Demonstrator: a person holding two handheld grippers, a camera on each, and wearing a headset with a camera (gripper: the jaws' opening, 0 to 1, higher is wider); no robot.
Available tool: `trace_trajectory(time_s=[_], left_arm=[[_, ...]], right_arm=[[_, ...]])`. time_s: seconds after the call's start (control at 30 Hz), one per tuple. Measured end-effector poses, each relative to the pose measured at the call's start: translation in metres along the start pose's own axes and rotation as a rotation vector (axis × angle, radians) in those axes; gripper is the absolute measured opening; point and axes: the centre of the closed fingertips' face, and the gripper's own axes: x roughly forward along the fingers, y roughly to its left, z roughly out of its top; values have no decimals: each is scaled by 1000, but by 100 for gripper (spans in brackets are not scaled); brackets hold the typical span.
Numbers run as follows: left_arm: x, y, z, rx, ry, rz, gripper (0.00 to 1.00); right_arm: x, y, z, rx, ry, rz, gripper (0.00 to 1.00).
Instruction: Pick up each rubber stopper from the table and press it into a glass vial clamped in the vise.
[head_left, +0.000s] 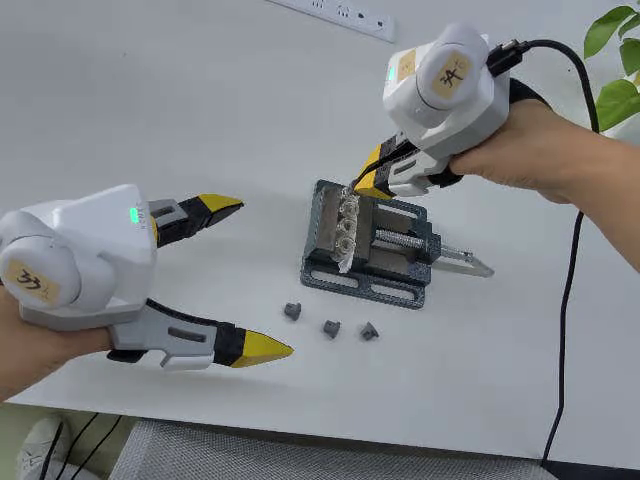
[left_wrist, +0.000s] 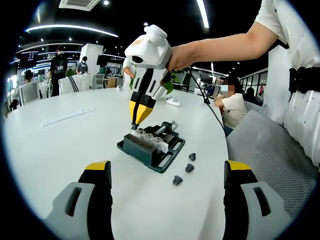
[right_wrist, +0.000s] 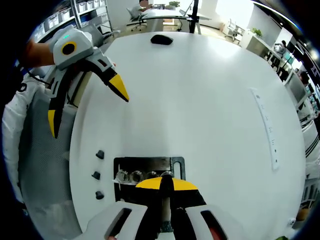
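Right gripper (head_left: 362, 186), jaws shut, stopper between them not discernible, tip-down at the end clear glass vial (head_left: 349, 207) in the dark metal vise (head_left: 365, 282): push straight, square to the mouth; left gripper (head_left: 258, 277) wide open, empty, three small grey rubber stoppers (head_left: 331, 328) just ahead.

White table (head_left: 200, 100), ceiling strip lights (left_wrist: 202, 12)

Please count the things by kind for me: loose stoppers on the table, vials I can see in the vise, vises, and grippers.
Rubber stoppers on the table: 3
Glass vials seen in the vise: 3
Vise: 1
Grippers: 2, left gripper and right gripper
Total: 9
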Motion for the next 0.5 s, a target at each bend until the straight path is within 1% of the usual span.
trace_trajectory(time_s=[0.4,0.5], left_arm=[[1,1,2,0,-6,-3,93],[1,1,2,-1,-7,-4,92]], right_arm=[[0,0,0,7,10,13,1],[-1,1,-1,-6,19,9,1]])
